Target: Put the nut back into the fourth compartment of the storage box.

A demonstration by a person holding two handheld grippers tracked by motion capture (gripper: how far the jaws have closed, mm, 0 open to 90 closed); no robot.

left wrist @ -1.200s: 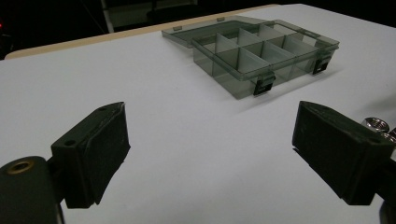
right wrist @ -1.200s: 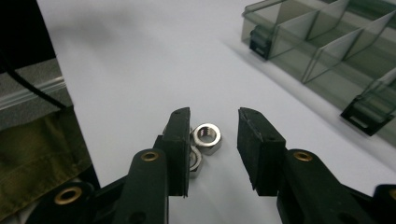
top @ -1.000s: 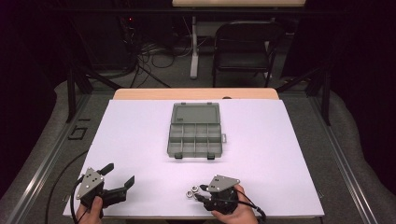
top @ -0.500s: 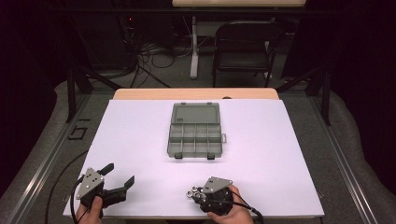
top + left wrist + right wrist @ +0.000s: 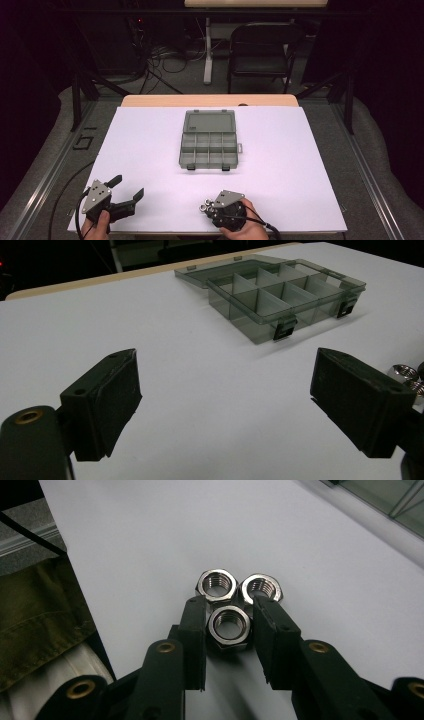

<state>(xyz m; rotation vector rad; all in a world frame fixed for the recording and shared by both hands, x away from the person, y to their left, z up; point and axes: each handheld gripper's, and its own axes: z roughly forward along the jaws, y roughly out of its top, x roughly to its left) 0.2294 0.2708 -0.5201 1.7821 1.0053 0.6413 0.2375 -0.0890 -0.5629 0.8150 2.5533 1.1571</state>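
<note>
At the lower left of the high view, the left gripper [image 5: 126,189] rests on the white surface [image 5: 300,165] with its jaws spread wide and nothing between them. At frame centre lies the open compartment box [image 5: 208,148], lid laid back. At the lower centre, the right gripper [image 5: 229,625] has its jaws closed around one steel nut [image 5: 229,624], which touches two more nuts [image 5: 239,586] just beyond it.

White table [image 5: 310,165]: organizer box [image 5: 208,139], nuts [image 5: 229,623]
</note>
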